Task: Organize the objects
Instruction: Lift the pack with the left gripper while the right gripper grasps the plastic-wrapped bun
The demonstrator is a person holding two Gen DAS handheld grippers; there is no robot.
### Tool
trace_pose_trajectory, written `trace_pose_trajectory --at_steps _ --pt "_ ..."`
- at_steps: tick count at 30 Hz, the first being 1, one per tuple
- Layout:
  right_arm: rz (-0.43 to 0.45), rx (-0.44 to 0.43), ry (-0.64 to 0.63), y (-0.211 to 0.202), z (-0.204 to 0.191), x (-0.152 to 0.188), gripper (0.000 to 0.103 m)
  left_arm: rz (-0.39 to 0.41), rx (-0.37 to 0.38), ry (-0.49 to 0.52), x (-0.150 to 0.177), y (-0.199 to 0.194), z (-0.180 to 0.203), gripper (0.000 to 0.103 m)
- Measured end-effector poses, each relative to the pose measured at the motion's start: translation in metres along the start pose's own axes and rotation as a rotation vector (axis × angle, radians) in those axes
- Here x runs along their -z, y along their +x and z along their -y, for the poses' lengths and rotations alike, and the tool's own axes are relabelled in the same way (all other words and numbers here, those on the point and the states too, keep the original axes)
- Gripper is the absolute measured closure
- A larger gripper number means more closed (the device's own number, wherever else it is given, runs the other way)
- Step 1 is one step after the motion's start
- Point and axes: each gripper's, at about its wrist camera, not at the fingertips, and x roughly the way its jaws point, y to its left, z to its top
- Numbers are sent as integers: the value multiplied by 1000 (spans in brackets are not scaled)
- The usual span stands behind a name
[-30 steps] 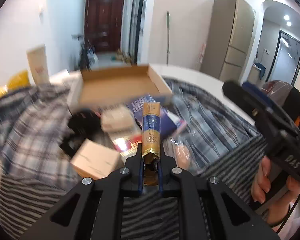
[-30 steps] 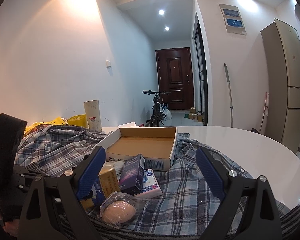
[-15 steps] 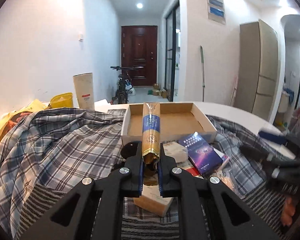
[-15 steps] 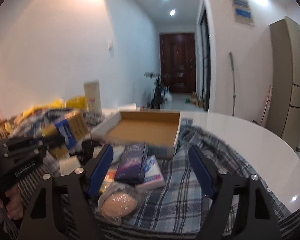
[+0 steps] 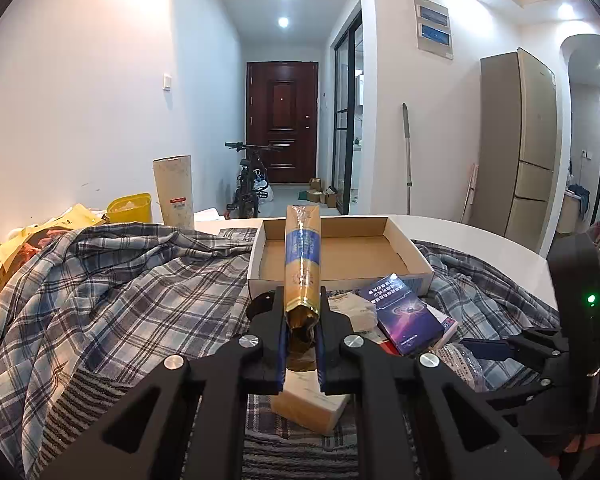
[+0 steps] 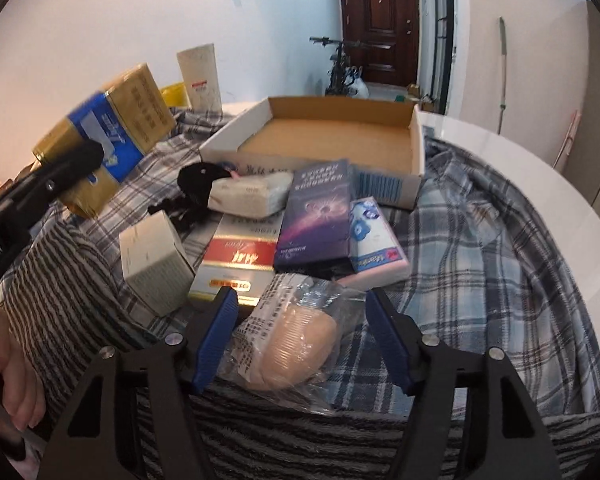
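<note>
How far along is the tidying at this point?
Done: nothing; the open cardboard box is bare. In hand: the left gripper clamps a gold-and-blue carton; the right gripper, jaws closing, straddles a bagged beige item. Left: the purple box and other packets.

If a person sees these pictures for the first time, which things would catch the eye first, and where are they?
First, the gold-and-blue box gripped in the left claw, held up in front of the empty cardboard tray. Next, the bagged beige puff lying between the fingers of the right claw, whose jaws have just been closing. Behind it, small boxes are piled on a plaid cloth.
</note>
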Motion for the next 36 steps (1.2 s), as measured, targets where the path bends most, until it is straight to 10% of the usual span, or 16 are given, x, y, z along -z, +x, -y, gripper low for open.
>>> trace_pose_trajectory --at_steps 6,21,36 --pt "31 19 -4 -6 -1 3 63 8 -8 9 1 -2 4 91" --pt "405 139 -110 -88 -15 -11 68 30 -14 4 -10 -17 3 91" --pt "679 268 -175 -158 -28 -119 68 275 -25 13 -145 -59 3 91"
